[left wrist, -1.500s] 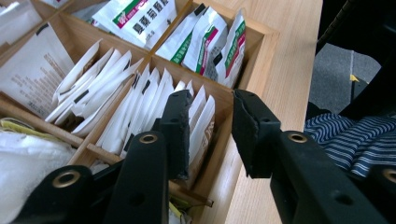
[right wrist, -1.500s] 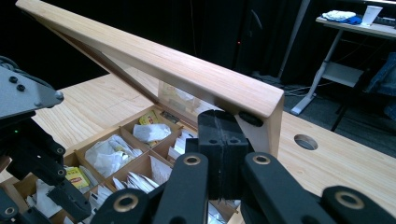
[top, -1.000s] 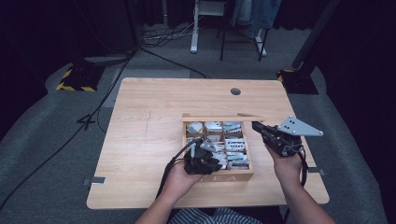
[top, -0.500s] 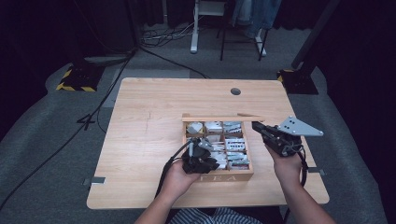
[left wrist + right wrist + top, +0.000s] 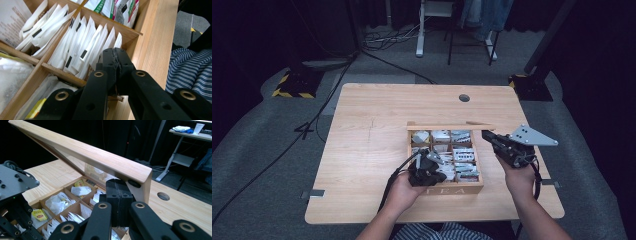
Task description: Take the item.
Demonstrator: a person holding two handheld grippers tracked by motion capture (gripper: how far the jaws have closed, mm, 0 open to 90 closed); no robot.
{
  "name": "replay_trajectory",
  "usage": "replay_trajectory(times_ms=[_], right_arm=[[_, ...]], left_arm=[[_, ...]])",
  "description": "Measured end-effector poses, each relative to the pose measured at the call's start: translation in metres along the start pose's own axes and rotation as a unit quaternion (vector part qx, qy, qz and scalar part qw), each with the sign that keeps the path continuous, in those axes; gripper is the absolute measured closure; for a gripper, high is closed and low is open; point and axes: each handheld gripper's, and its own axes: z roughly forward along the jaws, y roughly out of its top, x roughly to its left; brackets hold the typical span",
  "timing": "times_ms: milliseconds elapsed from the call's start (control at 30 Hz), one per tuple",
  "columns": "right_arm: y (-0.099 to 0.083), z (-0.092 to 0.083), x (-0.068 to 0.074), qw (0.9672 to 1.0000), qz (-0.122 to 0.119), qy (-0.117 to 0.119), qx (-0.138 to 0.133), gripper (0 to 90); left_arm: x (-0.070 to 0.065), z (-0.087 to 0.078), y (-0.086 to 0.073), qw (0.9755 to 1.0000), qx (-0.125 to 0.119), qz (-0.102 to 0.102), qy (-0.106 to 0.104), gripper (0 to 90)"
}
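On the pale wooden tabletop [image 5: 362,150] an open wooden tea box with small compartments [image 5: 452,190] is standing near the person's edge, and its wooden lid [image 5: 82,150] is standing raised at the far side. At the left, the left tool [image 5: 116,65] is dipping into the front left compartment, where white paper tea sachets with black marks [image 5: 82,53] are standing upright in a row. Its jaws have just been closing and are now pressed together; whether the tip is pinching the edge of one sachet, I cannot tell, because the jaws are hiding that place. At the right, the right tool [image 5: 117,205] is waiting just beside the right wall of the box, near the corner of the lid, with its jaws fully together and nothing between them.

I judge that the step in hand is picking one sachet from the row. The next move is calling for a slow straight lift, so that the neighbouring sachets are not coming out together, and for a check that the sachet is really gripped.
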Motion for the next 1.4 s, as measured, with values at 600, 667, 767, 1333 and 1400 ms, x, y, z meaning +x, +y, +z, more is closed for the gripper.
replay_trajectory(times_ms=[600, 667, 767, 1333, 1400], right_arm=[[0.000, 0.000, -0.001, 1.0000, 0.000, 0.002, -0.001, 89.8], [0.000, 0.000, -0.001, 1.0000, 0.000, 0.001, -0.001, 89.8], [0.000, 0.000, -0.001, 1.0000, 0.001, 0.002, -0.002, 89.8], [0.000, 0.000, -0.001, 1.0000, 0.002, 0.003, -0.002, 89.8], [0.000, 0.000, -0.001, 1.0000, 0.001, 0.003, -0.002, 89.8]], left_arm=[[-0.017, -0.029, 0.004, 0.9947, -0.076, 0.047, 0.051, 89.3], [-0.018, -0.031, 0.004, 0.9940, -0.083, 0.048, 0.052, 89.3], [-0.019, -0.036, 0.005, 0.9932, -0.092, 0.049, 0.051, 89.3], [-0.022, -0.066, 0.002, 0.9882, -0.131, 0.051, 0.061, 89.3], [-0.021, -0.071, 0.001, 0.9876, -0.137, 0.048, 0.061, 89.3]])
